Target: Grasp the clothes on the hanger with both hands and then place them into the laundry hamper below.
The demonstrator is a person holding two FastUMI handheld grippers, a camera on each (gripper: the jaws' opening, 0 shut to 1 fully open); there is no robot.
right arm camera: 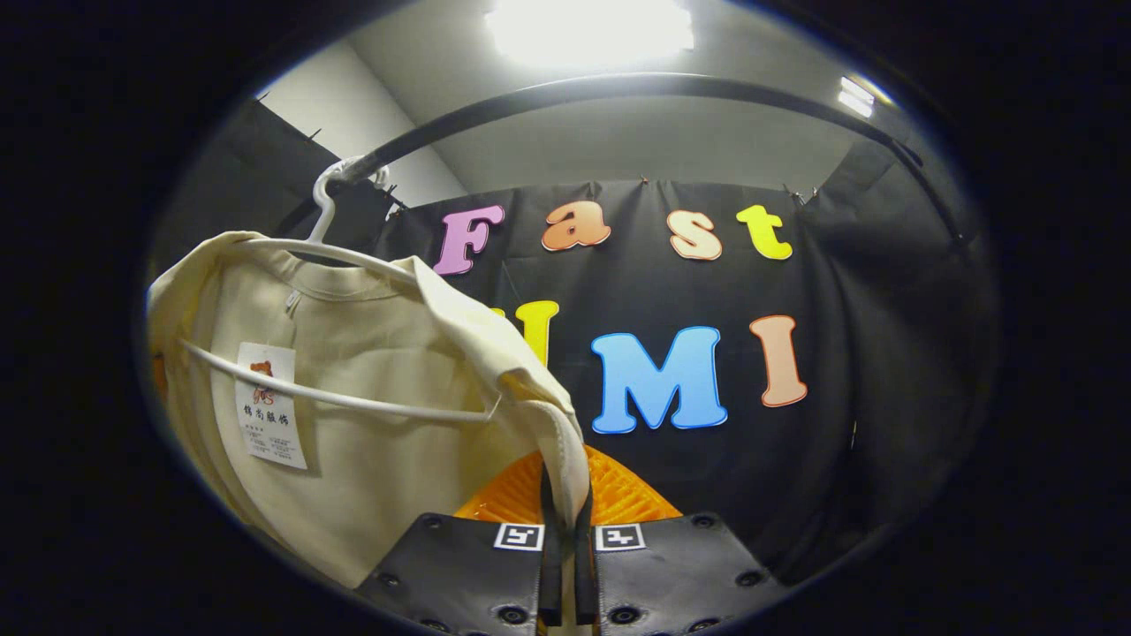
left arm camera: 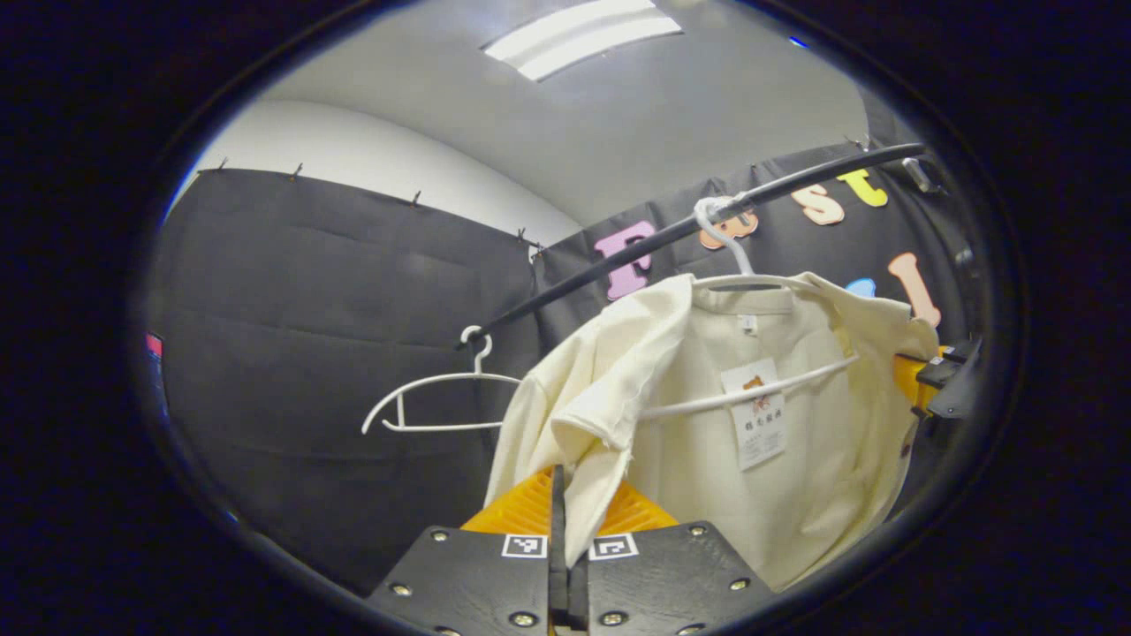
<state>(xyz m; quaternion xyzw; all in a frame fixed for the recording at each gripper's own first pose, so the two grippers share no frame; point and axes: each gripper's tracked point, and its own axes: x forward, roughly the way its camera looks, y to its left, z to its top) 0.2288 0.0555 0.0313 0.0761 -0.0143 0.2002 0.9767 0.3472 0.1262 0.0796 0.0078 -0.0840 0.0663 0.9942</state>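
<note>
Cream cotton shirt (left arm camera: 707,415), on its white hanger (left arm camera: 751,389) under the rail (left arm camera: 671,231): my left claw (left arm camera: 570,521) and right claw (right arm camera: 565,521) each pinch a sleeve, risk being that the hanger snags the collar and drags off the rail.

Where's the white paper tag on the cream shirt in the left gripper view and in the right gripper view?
Left gripper view: paper tag hangs right of centre, inside the cream shirt.
Right gripper view: paper tag sits at the left, inside the shirt.
Shared landmark: the white hanger carrying the shirt, its lower bar crossing the tag.
</note>
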